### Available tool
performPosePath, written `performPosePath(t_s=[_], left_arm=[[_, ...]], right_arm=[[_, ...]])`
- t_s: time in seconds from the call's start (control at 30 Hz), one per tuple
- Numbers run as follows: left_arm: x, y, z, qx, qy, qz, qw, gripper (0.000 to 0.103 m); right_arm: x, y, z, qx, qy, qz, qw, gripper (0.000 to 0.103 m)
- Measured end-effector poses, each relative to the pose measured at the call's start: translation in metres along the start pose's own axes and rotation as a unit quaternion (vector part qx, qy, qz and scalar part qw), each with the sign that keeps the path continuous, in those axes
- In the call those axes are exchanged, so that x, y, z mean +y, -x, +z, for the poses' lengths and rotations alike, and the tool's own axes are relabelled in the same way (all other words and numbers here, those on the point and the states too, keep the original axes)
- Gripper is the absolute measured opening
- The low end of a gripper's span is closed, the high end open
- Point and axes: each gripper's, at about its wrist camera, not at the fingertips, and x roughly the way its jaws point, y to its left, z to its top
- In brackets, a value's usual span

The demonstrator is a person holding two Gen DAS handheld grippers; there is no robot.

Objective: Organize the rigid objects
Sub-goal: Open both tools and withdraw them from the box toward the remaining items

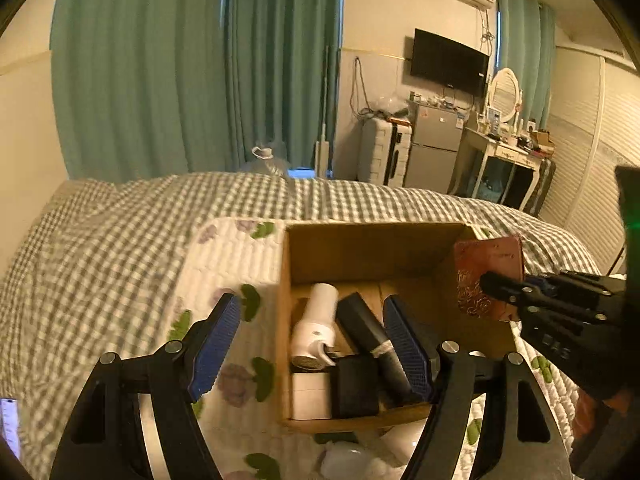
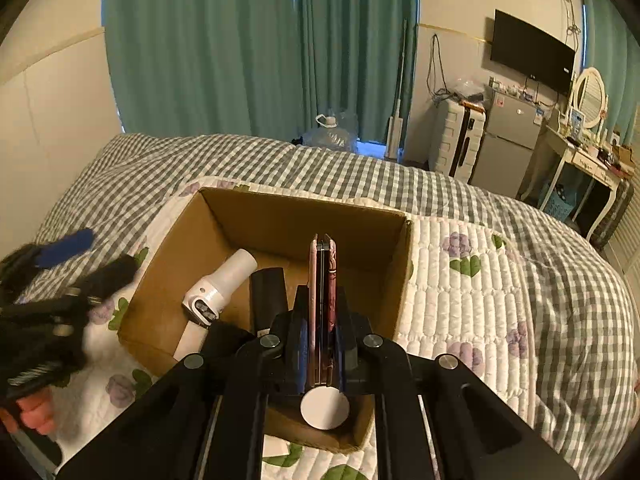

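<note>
Phone heads for the box on the bed

Left view: left gripper hangs empty, jaws apart, over the box. Right view: right gripper is clamped on a slim phone above the box, edge-on; probably stiff, light, slippery, best pinched across its flat faces.

No words or numbers can be read here. The right gripper has pale marks on its black side, but they are too blurry to make out. The fridge, far off past the gripper, has small stickers, too tiny to read.
</note>
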Motion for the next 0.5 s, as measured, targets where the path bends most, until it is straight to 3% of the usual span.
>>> performPosePath(t_s=[0.27, 0.3, 0.4, 0.47, 0.5], left_arm=[[0.013, -0.007, 0.003, -0.013, -0.018, 0.022, 0.9995, 0.076], [0.014, -0.009, 0.002, -0.013, -0.02, 0.021, 0.9995, 0.076], [0.015, -0.008, 0.001, -0.016, -0.021, 0.019, 0.9995, 0.079], [0.015, -0.004, 0.0, -0.019, -0.02, 0.022, 0.9994, 0.092], [0.015, 0.0, 0.0, -0.023, -0.021, 0.025, 0.9992, 0.092]], right_arm=[[-0.002, -0.046, -0.001, 0.021, -0.016, -0.016, 1.0, 0.01], [-0.003, -0.048, -0.001, 0.02, -0.019, -0.013, 1.0, 0.015], [-0.006, -0.043, 0.0, 0.002, -0.024, -0.005, 1.0, 0.056], [-0.006, -0.029, 0.001, -0.018, -0.024, -0.015, 0.999, 0.06], [-0.006, -0.023, 0.001, -0.021, -0.026, -0.015, 0.999, 0.06]])
